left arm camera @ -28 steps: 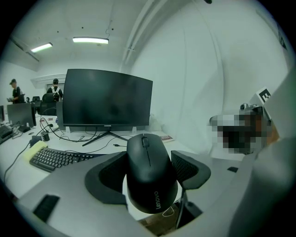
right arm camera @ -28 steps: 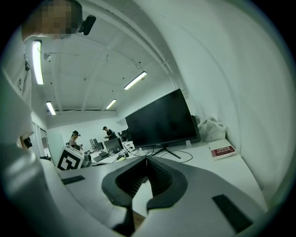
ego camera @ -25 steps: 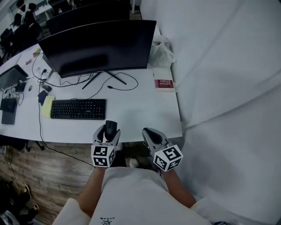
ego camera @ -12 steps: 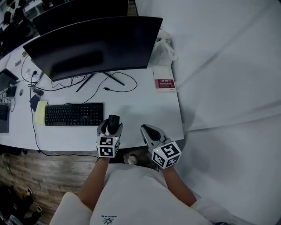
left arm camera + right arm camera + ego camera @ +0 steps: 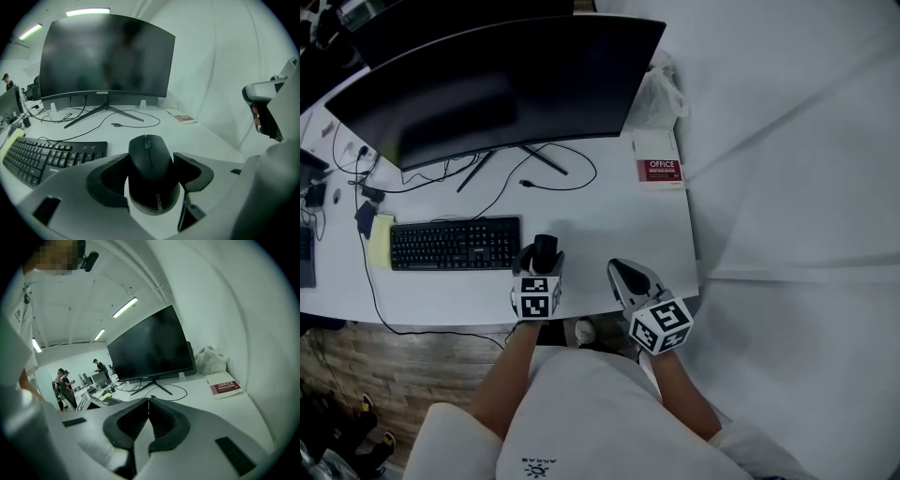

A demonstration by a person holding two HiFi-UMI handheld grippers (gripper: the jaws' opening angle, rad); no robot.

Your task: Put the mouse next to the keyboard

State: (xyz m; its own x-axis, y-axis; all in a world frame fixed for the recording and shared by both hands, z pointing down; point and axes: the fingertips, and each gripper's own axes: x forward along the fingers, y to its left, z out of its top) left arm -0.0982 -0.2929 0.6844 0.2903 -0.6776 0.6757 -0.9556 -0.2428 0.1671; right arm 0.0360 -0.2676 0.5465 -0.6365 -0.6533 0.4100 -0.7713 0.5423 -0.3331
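My left gripper is shut on a black mouse, its pads pressing both sides. In the head view the mouse hangs over the white desk, just right of the black keyboard. The keyboard lies low at the left of the left gripper view. My right gripper hovers at the desk's front edge, to the right of the mouse. Its jaws meet with nothing between them, as the right gripper view shows.
A large curved monitor stands behind the keyboard, cables trailing from its stand. A red and white book and a plastic bag lie at the back right. A yellow pad sits left of the keyboard. White cloth hangs right of the desk.
My left gripper has carried the mouse forward from the desk's front edge to a spot beside the keyboard's right end. The right gripper has barely shifted.
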